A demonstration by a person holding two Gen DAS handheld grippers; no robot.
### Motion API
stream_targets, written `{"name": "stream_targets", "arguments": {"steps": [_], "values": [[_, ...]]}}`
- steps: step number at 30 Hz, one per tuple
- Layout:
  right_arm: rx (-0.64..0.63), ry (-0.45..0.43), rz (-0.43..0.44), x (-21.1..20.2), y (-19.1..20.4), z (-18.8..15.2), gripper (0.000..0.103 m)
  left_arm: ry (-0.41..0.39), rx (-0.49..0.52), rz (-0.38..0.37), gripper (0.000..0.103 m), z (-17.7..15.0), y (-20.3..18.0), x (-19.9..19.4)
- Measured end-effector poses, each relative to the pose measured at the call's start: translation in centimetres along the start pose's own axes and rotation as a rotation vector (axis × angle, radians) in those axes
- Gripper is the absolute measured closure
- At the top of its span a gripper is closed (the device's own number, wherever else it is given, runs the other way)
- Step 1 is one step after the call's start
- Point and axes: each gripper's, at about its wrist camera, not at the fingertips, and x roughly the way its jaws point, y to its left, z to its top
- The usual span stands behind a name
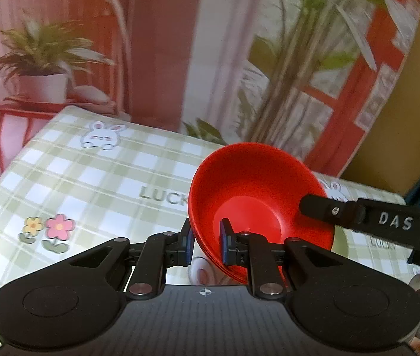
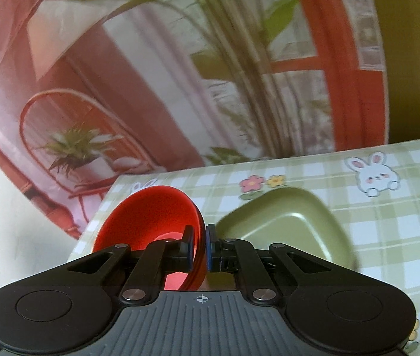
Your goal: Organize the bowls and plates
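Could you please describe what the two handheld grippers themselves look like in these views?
Both the left gripper and the right gripper are matte black, with linkage arms on silver pivot pins, blue pads on the fingers, round discs either side and a ribbed grey base bearing a crosshair mark. One finger shows white letters "DAS".

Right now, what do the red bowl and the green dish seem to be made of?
The red bowl looks like plastic or melamine with a matte finish: even colour, thin rim, only soft highlights. The green dish looks the same kind, with a satin finish, since a dull sheen shows on its inner wall. Coated ceramic cannot be excluded for either.
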Motion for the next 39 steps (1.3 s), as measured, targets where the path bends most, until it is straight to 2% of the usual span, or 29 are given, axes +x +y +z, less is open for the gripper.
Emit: {"name": "stream_targets", "arguments": {"steps": [10,18,26,39], "values": [[0.096,-0.044,-0.038,-1.3,-5.2,0.3,0.096,0.030,0.124,-0.042,0.084,0.4,-3.9,2.3],[0.143,-0.055,-0.068,-1.2,-8.1,0.2,0.096,0.056,0.183,-0.067,0.084,0.5,-5.9,4.1],[0.150,-0.044,-0.086,-0.4,-9.2,-0.1,0.096,0.079,0.219,-0.063,0.084,0.2,-6.7,5.4],[0.136,-0.015,-0.088,0.7,-9.4,-0.8,0.096,0.112,0.225,-0.050,0.084,-0.2,-6.1,7.2]]}}
